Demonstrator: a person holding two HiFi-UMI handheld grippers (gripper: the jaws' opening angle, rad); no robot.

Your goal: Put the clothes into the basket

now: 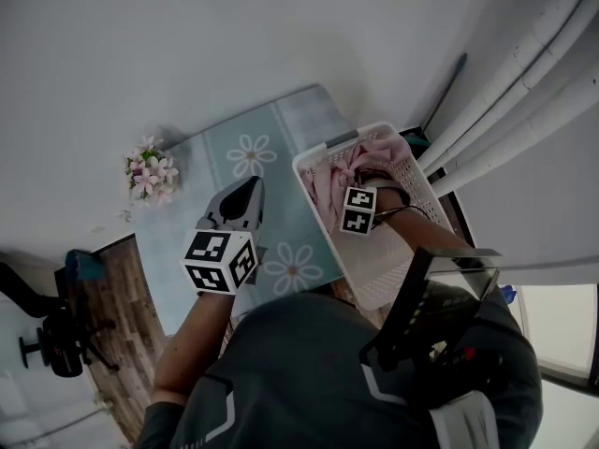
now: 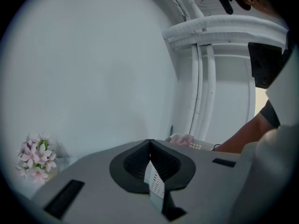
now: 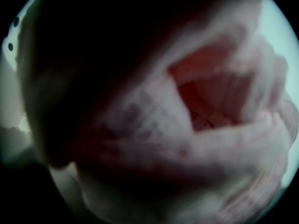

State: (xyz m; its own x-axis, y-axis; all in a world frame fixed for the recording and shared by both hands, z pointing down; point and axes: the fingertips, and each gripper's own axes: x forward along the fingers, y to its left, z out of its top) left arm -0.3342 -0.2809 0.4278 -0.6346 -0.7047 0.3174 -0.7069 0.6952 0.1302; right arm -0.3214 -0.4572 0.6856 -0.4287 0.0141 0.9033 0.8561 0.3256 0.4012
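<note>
Two claws: left claw [image 1: 249,191] pinched together; right claw [image 1: 363,180] (grip unseen) buried in pink clothes [image 1: 324,191]; basket [image 1: 394,284] lies lengthwise away.

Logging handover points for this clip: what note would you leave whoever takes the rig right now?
Left tongs: shut, empty, held over the floral mat.
Right tongs: down in the white basket, buried in the pink clothes; grip unreadable.
Done: clothes are in the basket.
To do: let go if gripping, lift out; no other garment shows.
</note>
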